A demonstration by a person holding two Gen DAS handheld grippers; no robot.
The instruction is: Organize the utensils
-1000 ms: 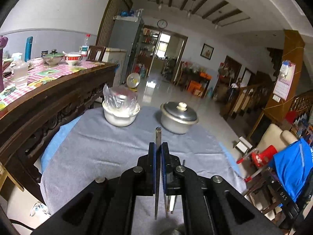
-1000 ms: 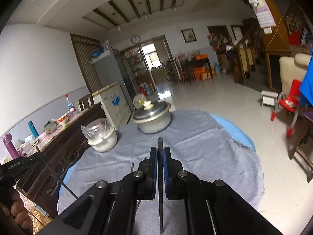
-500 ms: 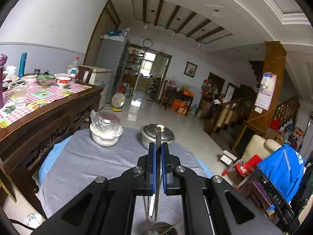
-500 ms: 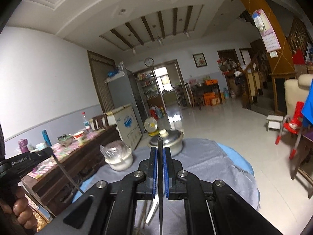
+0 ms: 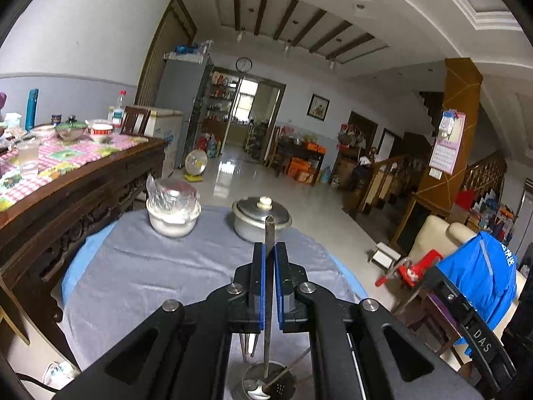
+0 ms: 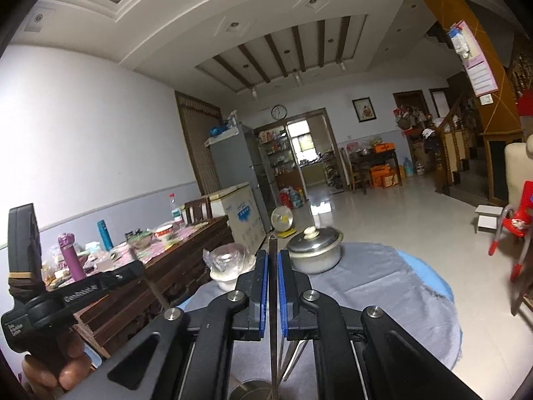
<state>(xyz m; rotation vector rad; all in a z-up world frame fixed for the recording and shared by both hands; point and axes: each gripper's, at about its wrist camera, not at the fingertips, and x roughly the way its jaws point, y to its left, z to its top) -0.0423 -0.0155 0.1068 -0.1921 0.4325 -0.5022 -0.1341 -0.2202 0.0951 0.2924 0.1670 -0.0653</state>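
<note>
My left gripper [image 5: 269, 253] is shut on a thin flat metal utensil [image 5: 268, 300] that hangs straight down, its lower end in a round metal utensil holder [image 5: 266, 380] where a spoon and other utensils rest. My right gripper [image 6: 273, 260] is shut on a similar metal utensil [image 6: 273, 316], held upright above the same holder [image 6: 256, 390]. The left gripper's body [image 6: 76, 293] shows at the left of the right wrist view, held by a hand.
A round table under a grey cloth [image 5: 140, 276] carries a wrapped white bowl [image 5: 173, 213] and a lidded metal pot [image 5: 261, 216]. A long wooden sideboard [image 5: 66, 180] with dishes stands at the left. Chairs and a blue jacket [image 5: 479, 280] are at the right.
Both grippers have risen and tilted up, each keeping its utensil. The holder has come into view under the left gripper, and the left gripper's body now shows larger in the right wrist view.
</note>
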